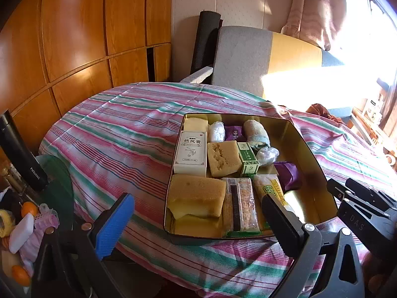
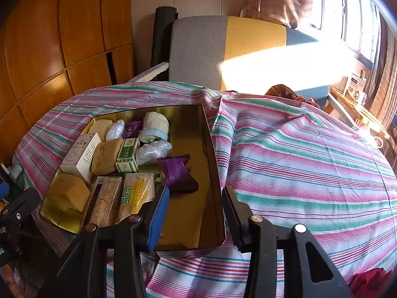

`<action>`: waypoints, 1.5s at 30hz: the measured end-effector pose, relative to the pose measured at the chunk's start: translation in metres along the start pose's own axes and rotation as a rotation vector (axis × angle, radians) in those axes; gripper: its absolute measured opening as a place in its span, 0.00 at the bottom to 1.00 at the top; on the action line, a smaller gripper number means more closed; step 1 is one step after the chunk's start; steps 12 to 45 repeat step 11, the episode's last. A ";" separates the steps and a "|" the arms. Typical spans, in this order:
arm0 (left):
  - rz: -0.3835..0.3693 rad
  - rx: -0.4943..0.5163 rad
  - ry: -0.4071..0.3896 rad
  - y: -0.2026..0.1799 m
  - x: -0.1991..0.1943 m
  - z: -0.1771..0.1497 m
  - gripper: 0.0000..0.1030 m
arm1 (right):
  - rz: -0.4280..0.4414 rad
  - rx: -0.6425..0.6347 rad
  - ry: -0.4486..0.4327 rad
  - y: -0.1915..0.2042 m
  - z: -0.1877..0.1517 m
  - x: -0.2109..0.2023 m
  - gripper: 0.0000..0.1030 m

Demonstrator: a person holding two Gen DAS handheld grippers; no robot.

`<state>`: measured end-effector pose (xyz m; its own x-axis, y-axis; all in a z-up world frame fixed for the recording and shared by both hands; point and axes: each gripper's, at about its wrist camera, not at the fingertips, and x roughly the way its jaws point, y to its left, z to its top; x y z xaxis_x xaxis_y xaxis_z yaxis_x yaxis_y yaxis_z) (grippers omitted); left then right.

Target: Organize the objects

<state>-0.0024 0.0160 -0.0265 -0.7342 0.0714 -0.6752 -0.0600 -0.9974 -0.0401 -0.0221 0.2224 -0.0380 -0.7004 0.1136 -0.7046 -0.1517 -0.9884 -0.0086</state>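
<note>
Gold tray (image 1: 310, 149) sits on the striped cloth (image 1: 111, 129) of the table, near the front edge. Items are packed tight along its left side, likely to save room: white box (image 1: 190, 152), sponges (image 1: 198, 196), green box (image 1: 248, 158), snack packs (image 1: 239, 206), rolled sock (image 1: 255, 131), purple packet (image 1: 289, 175). The right strip of the tray is bare. Left tool (image 1: 198, 226) hovers wide open over the tray's near-left corner, holding nothing. Right tool (image 2: 196, 217) is also open and empty, over the bare strip just short of the purple packet (image 2: 177, 173). Clutter (image 1: 22, 223) waits off the table's left edge, probably next to be sorted.
</note>
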 end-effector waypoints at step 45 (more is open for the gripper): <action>0.039 -0.050 -0.020 0.015 -0.001 -0.004 1.00 | 0.041 -0.023 -0.010 0.013 0.001 -0.005 0.43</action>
